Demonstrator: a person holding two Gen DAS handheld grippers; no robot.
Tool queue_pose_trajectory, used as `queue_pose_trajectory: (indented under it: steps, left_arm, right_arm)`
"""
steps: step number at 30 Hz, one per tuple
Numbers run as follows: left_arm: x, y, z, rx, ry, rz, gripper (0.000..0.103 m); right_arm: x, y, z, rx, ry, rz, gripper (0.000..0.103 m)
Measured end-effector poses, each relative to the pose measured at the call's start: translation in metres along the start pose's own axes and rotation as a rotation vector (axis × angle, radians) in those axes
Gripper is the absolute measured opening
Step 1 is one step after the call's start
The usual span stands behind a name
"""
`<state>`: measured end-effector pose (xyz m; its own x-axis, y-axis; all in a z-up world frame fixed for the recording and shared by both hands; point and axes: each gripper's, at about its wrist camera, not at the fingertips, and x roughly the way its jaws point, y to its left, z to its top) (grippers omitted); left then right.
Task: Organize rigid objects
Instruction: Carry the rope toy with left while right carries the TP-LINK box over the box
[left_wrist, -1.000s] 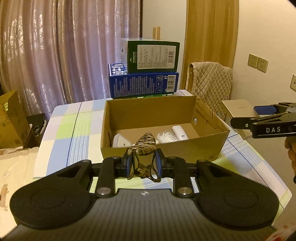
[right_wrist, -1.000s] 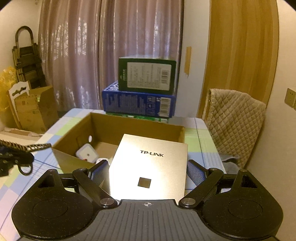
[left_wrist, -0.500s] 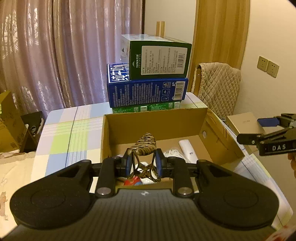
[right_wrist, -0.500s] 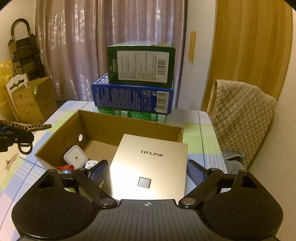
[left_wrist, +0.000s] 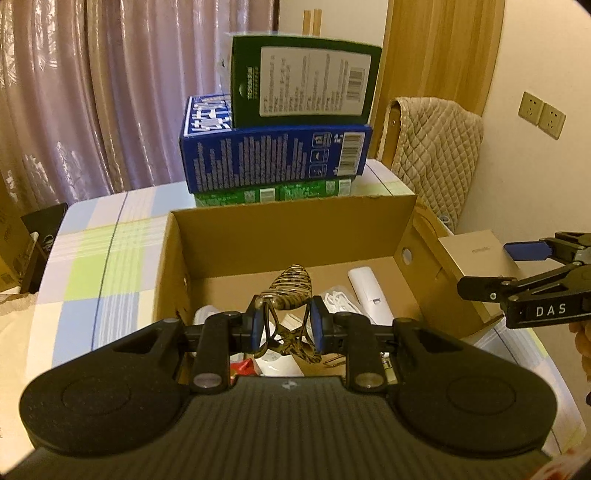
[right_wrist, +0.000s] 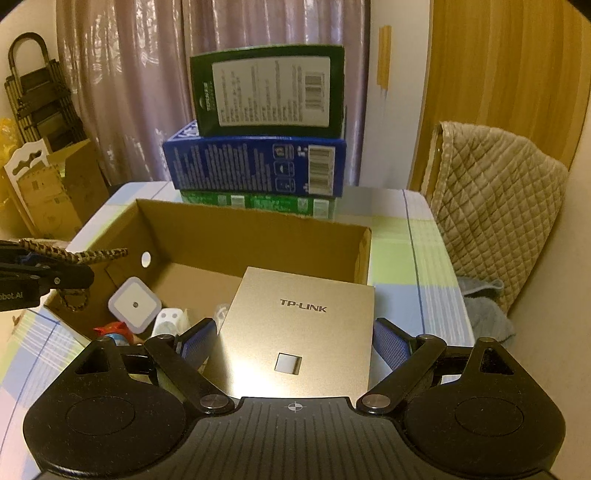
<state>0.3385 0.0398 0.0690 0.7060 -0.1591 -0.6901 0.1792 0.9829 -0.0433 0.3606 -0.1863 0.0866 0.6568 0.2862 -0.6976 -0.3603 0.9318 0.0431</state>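
My left gripper (left_wrist: 287, 326) is shut on a tortoiseshell hair clip (left_wrist: 291, 291) and holds it above the near part of the open cardboard box (left_wrist: 288, 225). My right gripper (right_wrist: 295, 341) is shut on a gold TP-LINK box (right_wrist: 299, 325) and holds it over the box's near right corner (right_wrist: 364, 254). The gold box also shows in the left wrist view (left_wrist: 476, 256) just right of the cardboard box. Inside the cardboard box lie a white square plug (right_wrist: 135, 304), a white adapter (right_wrist: 168, 321), a white remote-like device (left_wrist: 369, 291) and a white cable (left_wrist: 338, 301).
Behind the cardboard box stands a stack of a green box (left_wrist: 303, 86), a blue box (left_wrist: 273, 155) and a flat green box (left_wrist: 273, 194). The table has a checked cloth (left_wrist: 99, 266). A chair with a quilted cover (right_wrist: 495, 206) stands at the right.
Both grippers have moved forward and lower toward the cardboard box. The hair clip now hangs over the box's inside, and the gold box reaches over its near right corner.
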Motion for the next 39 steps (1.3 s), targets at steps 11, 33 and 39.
queue_pose_trajectory:
  steps: [11, 33, 39]
  left_arm:
    - [0.018, -0.01, -0.003, 0.004, 0.023, -0.011, 0.021]
    - [0.043, -0.013, -0.006, -0.017, 0.04, -0.035, 0.021]
    - [0.053, -0.015, -0.011, -0.022, 0.055, -0.049, 0.021]
  right_arm:
    - [0.012, -0.005, -0.002, 0.012, 0.016, 0.003, 0.087]
    - [0.029, -0.009, -0.006, 0.027, 0.041, 0.011, 0.088]
    - [0.032, -0.008, -0.006, 0.024, 0.038, 0.008, 0.088]
